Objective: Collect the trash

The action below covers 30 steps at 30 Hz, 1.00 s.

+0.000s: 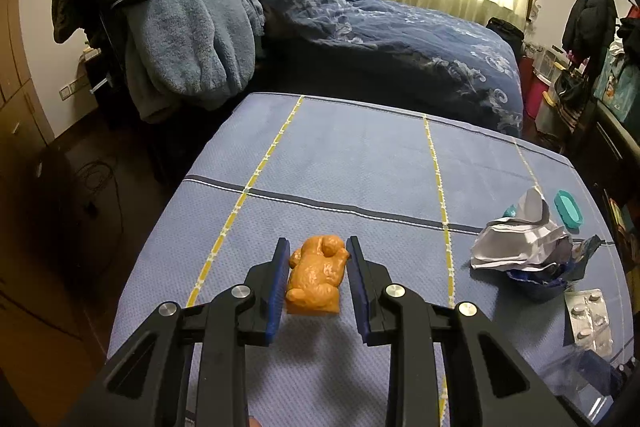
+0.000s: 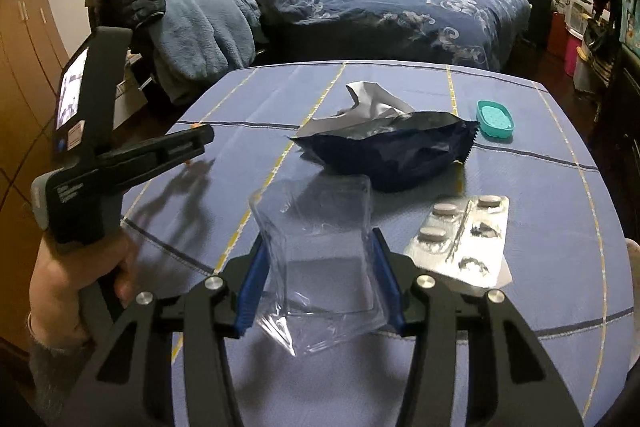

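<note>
An orange dog figurine (image 1: 316, 277) lies on the blue checked tablecloth (image 1: 360, 155), between the fingers of my left gripper (image 1: 318, 247). The jaws stand open around it, a small gap on the right side. My right gripper (image 2: 318, 239) is open around a clear plastic wrapper (image 2: 316, 263) that stands between its blue pads. A dark blue snack bag (image 2: 384, 151) stuffed with crumpled white paper (image 2: 372, 103) lies beyond it, also in the left wrist view (image 1: 524, 243). A used pill blister (image 2: 464, 239) lies right of the wrapper.
A teal soap dish (image 2: 494, 119) sits at the table's far right. A bed with a dark blue quilt (image 1: 380, 27) stands behind the table, with blankets and jackets (image 1: 168, 19) piled on a chair at left. The left gripper body (image 2: 120, 163) shows in the right wrist view.
</note>
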{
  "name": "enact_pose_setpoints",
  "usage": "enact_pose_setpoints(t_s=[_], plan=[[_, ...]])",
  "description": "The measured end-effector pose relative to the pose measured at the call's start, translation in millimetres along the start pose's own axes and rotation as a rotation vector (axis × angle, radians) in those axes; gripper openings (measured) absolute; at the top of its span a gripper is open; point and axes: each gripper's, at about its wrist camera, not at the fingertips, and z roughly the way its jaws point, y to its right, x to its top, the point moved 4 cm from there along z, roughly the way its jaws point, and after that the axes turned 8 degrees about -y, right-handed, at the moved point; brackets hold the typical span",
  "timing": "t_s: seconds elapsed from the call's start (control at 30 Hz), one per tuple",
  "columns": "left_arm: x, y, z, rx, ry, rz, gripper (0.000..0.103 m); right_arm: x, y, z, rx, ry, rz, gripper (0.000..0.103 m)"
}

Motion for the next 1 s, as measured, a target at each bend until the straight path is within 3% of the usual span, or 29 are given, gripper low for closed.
enact_pose_setpoints(t_s=[0.17, 0.4, 1.0], plan=[[-2.9, 8.3, -15.1, 0.006, 0.031, 0.017, 0.029, -11.4, 8.1, -15.3, 0.011, 0.013, 0.011, 0.051], [-12.8, 38.5, -45.9, -0.046, 0.066, 0.073, 0.029, -25.0, 31.6, -43.2, -0.006, 0.056, 0.047, 0.052], [-39.4, 211.5, -103.3, -0.266, 0.109, 0.390, 0.029, -78.3, 157.1, -109.3, -0.173, 0.166, 0.277, 0.053]])
